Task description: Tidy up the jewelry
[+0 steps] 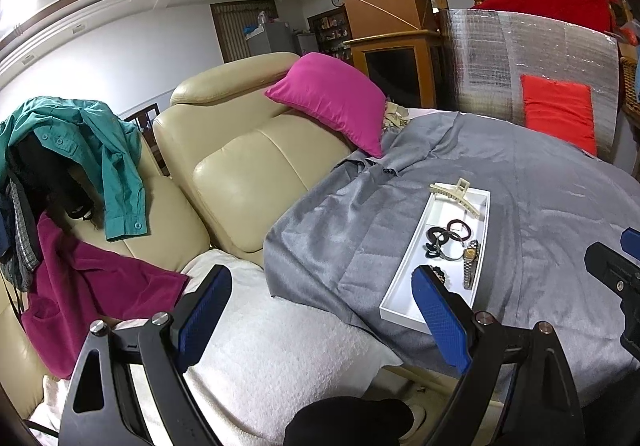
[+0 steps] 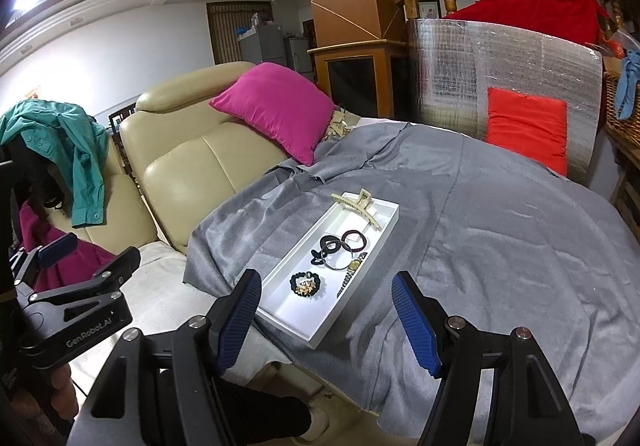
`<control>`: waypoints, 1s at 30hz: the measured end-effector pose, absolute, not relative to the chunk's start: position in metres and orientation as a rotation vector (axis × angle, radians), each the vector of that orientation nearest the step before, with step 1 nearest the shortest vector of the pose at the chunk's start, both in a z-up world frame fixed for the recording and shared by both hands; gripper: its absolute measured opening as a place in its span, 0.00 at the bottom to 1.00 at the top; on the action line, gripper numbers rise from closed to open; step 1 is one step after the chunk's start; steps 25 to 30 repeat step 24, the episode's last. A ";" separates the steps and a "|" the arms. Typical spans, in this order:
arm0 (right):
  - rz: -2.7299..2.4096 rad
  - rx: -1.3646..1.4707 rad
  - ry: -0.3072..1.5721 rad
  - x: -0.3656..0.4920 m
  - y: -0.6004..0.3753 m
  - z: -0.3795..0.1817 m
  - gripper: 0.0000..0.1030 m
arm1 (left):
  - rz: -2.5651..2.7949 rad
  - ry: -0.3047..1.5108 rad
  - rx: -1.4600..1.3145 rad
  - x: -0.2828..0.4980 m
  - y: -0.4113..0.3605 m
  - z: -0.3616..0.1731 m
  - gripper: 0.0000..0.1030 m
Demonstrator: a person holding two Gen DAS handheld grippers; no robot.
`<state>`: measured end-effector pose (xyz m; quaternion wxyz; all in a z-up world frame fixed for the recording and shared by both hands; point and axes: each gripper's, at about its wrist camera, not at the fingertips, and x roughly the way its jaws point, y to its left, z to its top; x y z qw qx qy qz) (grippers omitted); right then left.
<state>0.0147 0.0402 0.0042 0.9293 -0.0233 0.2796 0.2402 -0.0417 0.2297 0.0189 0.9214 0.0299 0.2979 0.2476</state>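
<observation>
- Lying ahead of both grippers, a white tray (image 2: pixel 362 296) rests on a grey cloth (image 2: pixel 480 246) spread over a table, with the jewelry inside it.
- Right gripper (image 2: pixel 326 310) hovers spread wide and holding nothing; the tray's near end sits between and just beyond its blue fingers (image 2: pixel 414 326).
- Left gripper (image 1: pixel 322 312) is likewise spread and empty; the tray (image 1: pixel 400 282) lies off to its right side, partly behind the right-hand blue finger (image 1: pixel 440 320).
- Inside the tray, nearest the grippers: a black beaded bracelet with a gold ornament (image 2: pixel 306 285).
- Beside it, along the tray's right wall, a metal wristwatch (image 2: pixel 351 273) lies stretched out lengthwise.
- Further in: several dark hair ties (image 2: pixel 344 242) overlapping a thin metal bangle (image 2: pixel 340 264).
- At the far end, a cream claw hair clip (image 2: pixel 358 208) rests across the tray's rim, tilted.
- Beyond the table stand a beige sofa (image 2: pixel 192 166) and a magenta cushion (image 2: pixel 276 106).
</observation>
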 end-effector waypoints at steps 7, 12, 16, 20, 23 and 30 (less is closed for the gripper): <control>0.500 -0.055 0.593 0.033 0.052 0.000 0.70 | 0.520 0.633 0.047 -0.023 0.243 0.013 0.89; 0.505 -0.055 0.611 0.047 0.058 -0.006 0.70 | 0.523 0.649 0.045 -0.012 0.248 0.008 0.89; 0.511 -0.048 0.623 0.056 0.061 -0.010 0.70 | 0.532 0.652 0.050 -0.005 0.248 0.005 0.89; 0.507 0.001 0.628 0.073 0.043 -0.014 0.70 | 0.508 0.626 0.085 0.007 0.234 0.004 0.89; 0.415 0.046 0.630 0.096 0.000 -0.021 0.69 | 0.392 0.634 0.111 0.035 0.198 -0.003 0.89; 0.373 0.064 0.631 0.106 -0.018 -0.024 0.69 | 0.336 0.643 0.114 0.049 0.181 -0.008 0.89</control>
